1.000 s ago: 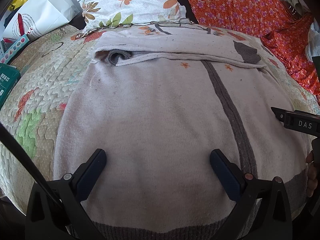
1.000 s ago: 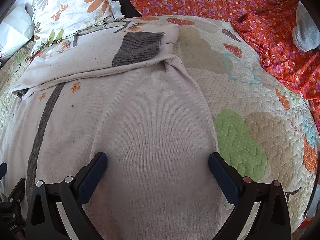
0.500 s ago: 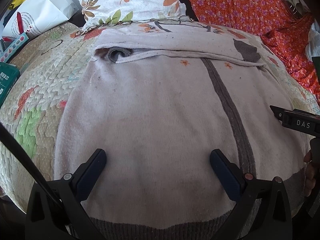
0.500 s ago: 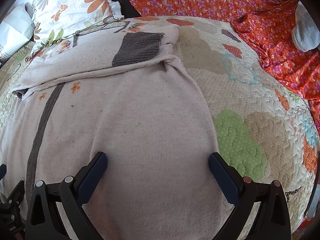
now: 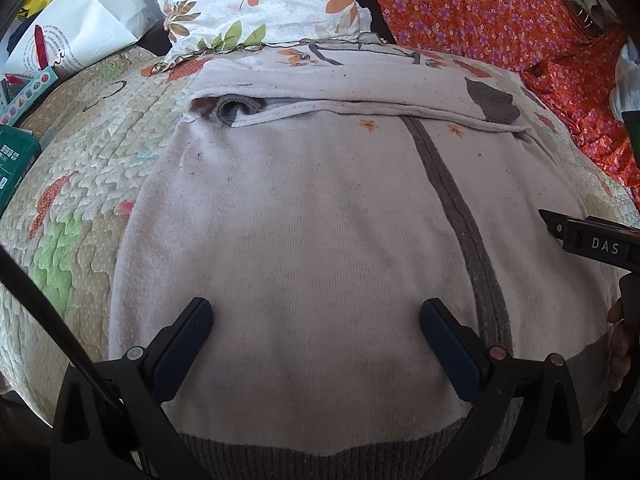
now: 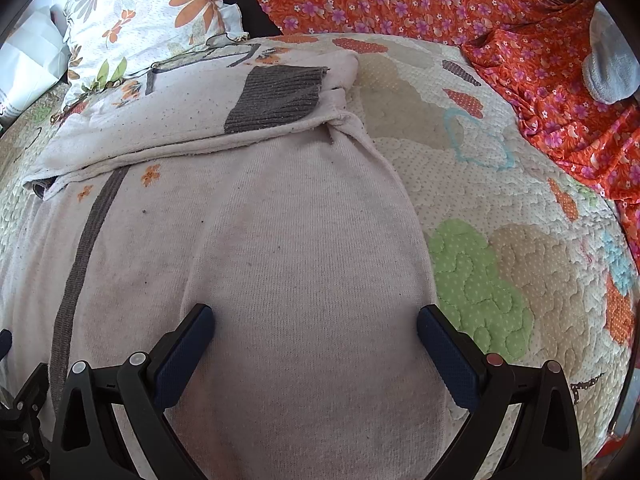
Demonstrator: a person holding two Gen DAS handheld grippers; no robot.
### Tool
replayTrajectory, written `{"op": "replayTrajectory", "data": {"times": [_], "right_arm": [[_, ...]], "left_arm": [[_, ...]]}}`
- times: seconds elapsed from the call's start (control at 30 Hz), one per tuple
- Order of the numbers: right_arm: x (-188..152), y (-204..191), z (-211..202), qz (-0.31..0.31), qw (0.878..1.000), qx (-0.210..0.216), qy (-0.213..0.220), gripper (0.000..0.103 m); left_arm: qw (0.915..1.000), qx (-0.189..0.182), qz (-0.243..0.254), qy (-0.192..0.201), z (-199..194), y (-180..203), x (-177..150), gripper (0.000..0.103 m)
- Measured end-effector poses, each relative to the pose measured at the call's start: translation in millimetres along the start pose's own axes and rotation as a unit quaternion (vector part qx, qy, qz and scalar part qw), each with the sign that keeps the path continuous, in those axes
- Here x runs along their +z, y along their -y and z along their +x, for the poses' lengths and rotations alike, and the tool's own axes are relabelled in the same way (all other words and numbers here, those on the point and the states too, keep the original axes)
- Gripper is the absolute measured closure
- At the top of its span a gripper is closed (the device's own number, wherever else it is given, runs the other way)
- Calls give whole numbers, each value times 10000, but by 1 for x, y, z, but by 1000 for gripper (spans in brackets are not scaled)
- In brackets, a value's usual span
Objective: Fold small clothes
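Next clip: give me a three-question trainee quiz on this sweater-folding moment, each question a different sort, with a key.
1. True or false: both the left gripper and the right gripper are open over the sweater.
2. Multiple choice: the grey cuff of the folded-over sleeve lies (A) at the hem, (B) across the sweater's far end, (C) on the pillow.
3. Fill in: the sweater lies on a patterned ____.

Key: 1 true; 2 B; 3 quilt.
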State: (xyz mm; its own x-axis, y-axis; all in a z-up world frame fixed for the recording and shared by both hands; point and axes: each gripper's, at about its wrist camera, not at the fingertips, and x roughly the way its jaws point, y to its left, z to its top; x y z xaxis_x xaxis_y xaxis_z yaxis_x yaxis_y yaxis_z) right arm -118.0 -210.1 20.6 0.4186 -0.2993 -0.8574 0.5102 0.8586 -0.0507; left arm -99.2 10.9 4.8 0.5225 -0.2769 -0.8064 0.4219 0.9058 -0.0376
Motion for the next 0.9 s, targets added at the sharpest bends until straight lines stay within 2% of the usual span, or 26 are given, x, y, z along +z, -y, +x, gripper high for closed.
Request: {"op": "replayTrajectory", "data": {"times": [0.9], "right_arm": [[-1, -1, -1, 3, 10000, -29, 61, 1]], "left_arm": [[10000, 18, -10, 26, -1, 2, 0, 0]]}}
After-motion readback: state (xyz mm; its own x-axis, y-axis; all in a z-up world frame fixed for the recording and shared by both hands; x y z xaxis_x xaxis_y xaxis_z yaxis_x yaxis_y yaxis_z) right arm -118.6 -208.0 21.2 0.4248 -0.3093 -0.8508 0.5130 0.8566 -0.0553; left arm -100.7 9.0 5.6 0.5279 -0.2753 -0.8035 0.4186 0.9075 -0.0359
